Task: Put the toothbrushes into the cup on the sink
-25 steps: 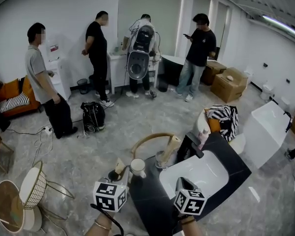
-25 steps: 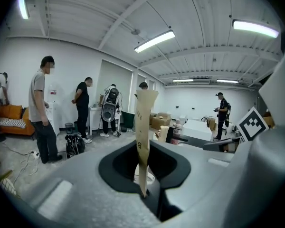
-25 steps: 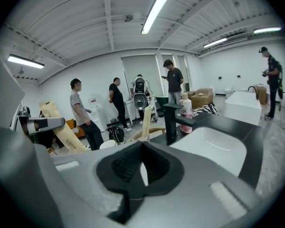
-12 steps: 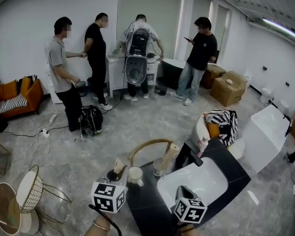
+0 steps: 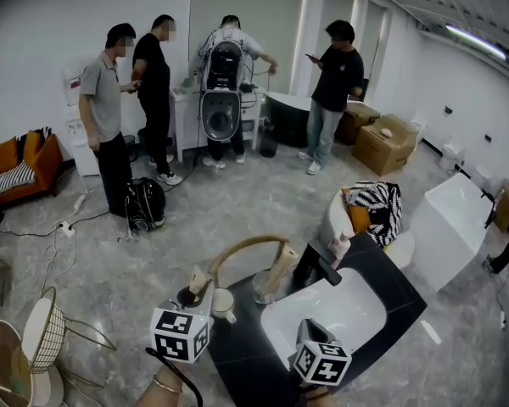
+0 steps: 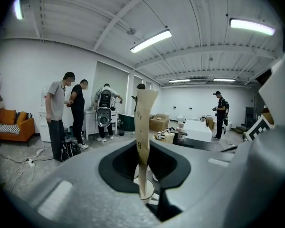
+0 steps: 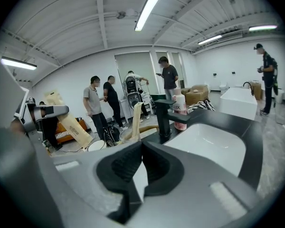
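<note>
Nearly level, left gripper point(image 6: 143, 167) grips upright toothbrush point(image 6: 145, 115); right gripper point(image 7: 141, 150), fingers point(image 7: 118, 167) together, tilts down.

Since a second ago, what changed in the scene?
The person in grey walked right, toward the back of the room. The left hand-held gripper edged forward beside the cup, still shut on the toothbrush. Nothing was taken or let go. The right hand-held gripper stays shut and empty over the sink. The cup and sink are unchanged.

Blk counter point(image 5: 400, 288) w/ cup point(image 5: 224, 304), faucet point(image 5: 317, 269)
</note>
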